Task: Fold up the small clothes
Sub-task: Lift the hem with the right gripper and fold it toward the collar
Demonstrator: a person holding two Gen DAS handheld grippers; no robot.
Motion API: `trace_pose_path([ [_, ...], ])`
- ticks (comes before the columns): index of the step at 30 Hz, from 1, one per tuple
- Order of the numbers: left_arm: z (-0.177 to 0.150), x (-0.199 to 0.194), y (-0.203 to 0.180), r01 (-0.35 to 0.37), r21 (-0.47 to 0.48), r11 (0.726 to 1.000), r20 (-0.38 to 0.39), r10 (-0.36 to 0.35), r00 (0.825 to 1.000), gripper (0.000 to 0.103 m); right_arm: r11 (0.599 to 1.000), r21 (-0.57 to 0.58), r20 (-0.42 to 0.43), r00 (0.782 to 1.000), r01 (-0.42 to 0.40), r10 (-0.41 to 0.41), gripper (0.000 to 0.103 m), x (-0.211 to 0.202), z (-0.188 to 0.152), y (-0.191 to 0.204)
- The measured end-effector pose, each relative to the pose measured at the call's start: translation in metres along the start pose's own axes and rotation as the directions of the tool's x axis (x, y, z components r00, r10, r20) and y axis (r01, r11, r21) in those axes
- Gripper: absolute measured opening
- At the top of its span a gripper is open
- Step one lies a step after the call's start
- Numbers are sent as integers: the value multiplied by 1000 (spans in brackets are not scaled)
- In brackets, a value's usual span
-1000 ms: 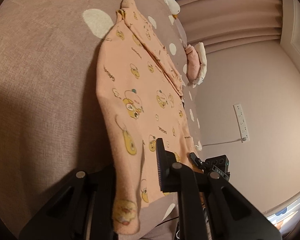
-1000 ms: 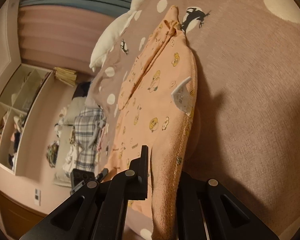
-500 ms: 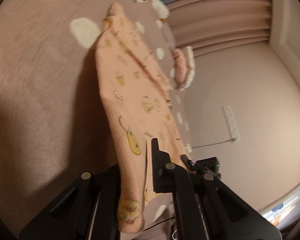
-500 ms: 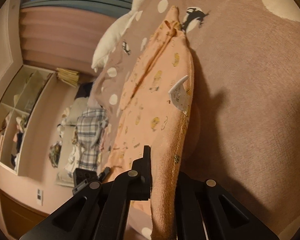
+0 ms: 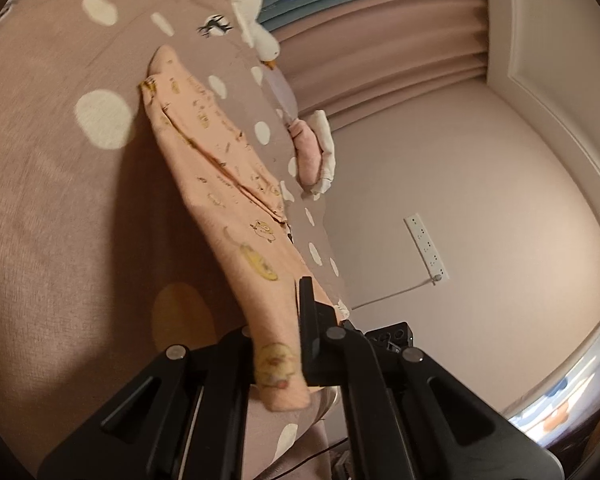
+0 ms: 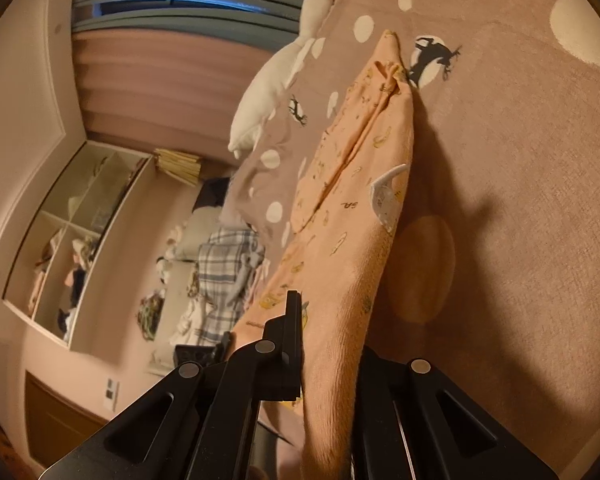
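On my left, bare dusty-pink dotted bedspread lies open beside the peach cartoon-print garment. My left claw pinches its near edge, lifted off the bed. My right claw clamps the other near edge; open bedspread continues rightward.

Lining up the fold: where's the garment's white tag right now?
In the right wrist view the tag sticks out of the right edge of the peach garment, about halfway between the right gripper and the far end near the deer print.
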State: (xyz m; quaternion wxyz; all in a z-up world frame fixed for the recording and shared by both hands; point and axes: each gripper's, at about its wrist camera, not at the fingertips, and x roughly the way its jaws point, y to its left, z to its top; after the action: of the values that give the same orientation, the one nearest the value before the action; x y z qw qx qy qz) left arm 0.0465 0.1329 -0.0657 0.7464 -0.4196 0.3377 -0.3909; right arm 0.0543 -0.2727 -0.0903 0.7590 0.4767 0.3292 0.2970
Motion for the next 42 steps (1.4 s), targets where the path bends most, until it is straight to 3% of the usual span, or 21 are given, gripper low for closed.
trace_pose_path([
  [6,3,-2,-7,23,28,999,7,-23,1000,0,1000,-16,5,1000,-16,16,5,-2,1,6],
  [17,8,0,0,-28,5,1000,-17,28,999,0,999,40,-39,999,16,-14,5,0,8,-6],
  [28,17,1,-7,34,18,999,-20,-34,999,0,997,-30,-122,990,70,-73,5,1,12,1],
  [33,38,6,-12,55,22,998,-4,-55,998,0,992,-108,-75,995,64,-73,5,6,29,24],
  [42,101,25,-16,64,33,997,68,-67,995,1,982,-183,-5,999,50,-52,5,34,91,53],
])
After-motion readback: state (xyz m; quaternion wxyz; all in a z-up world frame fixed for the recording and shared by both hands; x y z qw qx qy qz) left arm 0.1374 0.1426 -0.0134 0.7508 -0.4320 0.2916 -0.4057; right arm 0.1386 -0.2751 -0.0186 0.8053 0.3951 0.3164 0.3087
